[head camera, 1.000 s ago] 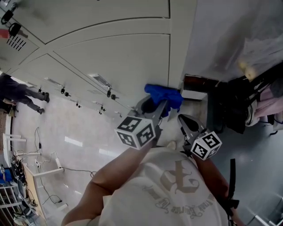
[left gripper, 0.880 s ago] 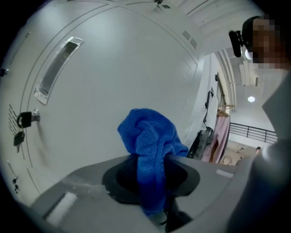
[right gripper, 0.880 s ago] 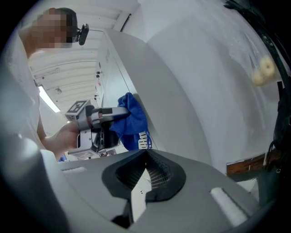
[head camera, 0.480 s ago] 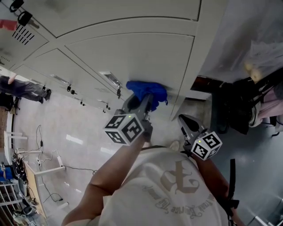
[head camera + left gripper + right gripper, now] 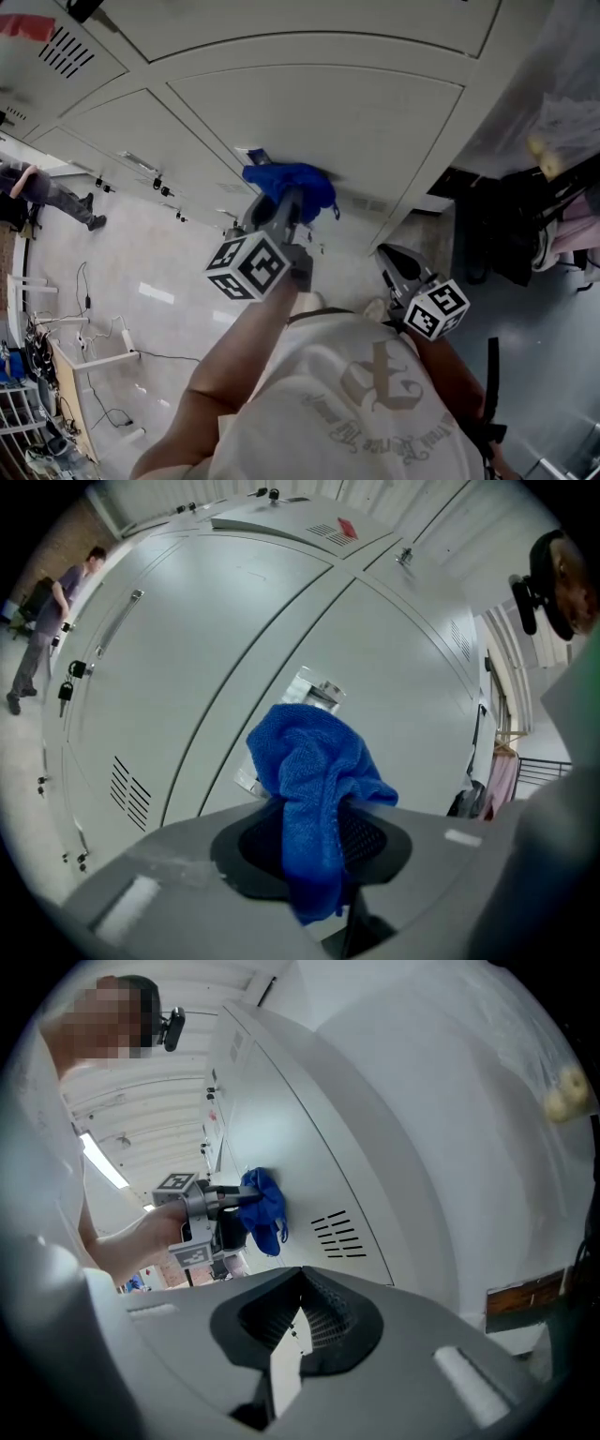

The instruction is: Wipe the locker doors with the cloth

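Observation:
A blue cloth (image 5: 291, 185) is pressed against a pale grey locker door (image 5: 375, 122), close to the door's small label plate (image 5: 315, 690). My left gripper (image 5: 281, 202) is shut on the cloth (image 5: 314, 771), which bunches up ahead of the jaws and hangs down between them. In the right gripper view the left gripper (image 5: 202, 1208) and the cloth (image 5: 262, 1206) show beside the door's vent slits (image 5: 337, 1234). My right gripper (image 5: 394, 258) hangs back from the lockers near my body. Its jaws (image 5: 298, 1321) are shut, and nothing is between them.
Keys hang from the locks of neighbouring doors (image 5: 159, 183). A person (image 5: 47, 192) stands far off on the left. Cables (image 5: 94, 347) lie on the shiny floor. Dark bags and clothing (image 5: 525, 234) sit at the right, below a plastic sheet (image 5: 562, 103).
My left gripper has carried the cloth leftward across the locker door, away from the door's right edge. The right gripper has stayed where it was.

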Motion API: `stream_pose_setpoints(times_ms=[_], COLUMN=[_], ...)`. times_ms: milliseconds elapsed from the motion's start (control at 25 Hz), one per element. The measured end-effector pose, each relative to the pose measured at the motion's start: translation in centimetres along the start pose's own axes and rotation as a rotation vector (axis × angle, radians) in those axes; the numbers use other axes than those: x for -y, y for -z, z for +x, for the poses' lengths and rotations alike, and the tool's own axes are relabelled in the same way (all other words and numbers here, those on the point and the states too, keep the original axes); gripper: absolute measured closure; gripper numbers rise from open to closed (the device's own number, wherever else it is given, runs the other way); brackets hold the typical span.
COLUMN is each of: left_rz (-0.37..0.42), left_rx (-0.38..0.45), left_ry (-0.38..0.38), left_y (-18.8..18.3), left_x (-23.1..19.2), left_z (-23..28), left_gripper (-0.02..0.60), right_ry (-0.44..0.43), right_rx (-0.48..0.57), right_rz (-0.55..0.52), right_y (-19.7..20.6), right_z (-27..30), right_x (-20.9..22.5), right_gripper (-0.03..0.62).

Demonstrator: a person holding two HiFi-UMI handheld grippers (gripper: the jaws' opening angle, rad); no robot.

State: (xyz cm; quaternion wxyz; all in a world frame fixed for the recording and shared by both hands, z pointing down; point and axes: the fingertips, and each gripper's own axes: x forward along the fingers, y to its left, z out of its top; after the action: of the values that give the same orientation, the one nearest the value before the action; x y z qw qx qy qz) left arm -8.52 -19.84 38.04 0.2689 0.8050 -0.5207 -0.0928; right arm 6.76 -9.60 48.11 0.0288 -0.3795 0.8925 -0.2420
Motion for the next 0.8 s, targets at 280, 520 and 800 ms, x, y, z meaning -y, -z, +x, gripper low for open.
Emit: stream_pose_setpoints(times_ms=[280, 520, 800], left_rz=[-0.069, -0.006, -0.028], left_rx=[0.021, 0.033, 0.024], left_ry=[0.013, -0.023, -0.017], left_y=[-0.7, -2.2, -2.4], left_x=[-0.9, -3.2, -4.0], left_z=[-0.6, -1.4, -1.8], left_gripper=[0.463, 0.462, 0.46], right_ry=[0.006, 0.003, 0.014], right_rx=[0.0, 0.001, -0.008], right_rz=[-0.023, -0.037, -0.06], right_y=[0.0, -0.3, -0.5], right_z=[0.8, 1.6, 1.9], right_x=[-0.7, -1.1, -1.6], right_gripper=[0.586, 0.586, 0.586])
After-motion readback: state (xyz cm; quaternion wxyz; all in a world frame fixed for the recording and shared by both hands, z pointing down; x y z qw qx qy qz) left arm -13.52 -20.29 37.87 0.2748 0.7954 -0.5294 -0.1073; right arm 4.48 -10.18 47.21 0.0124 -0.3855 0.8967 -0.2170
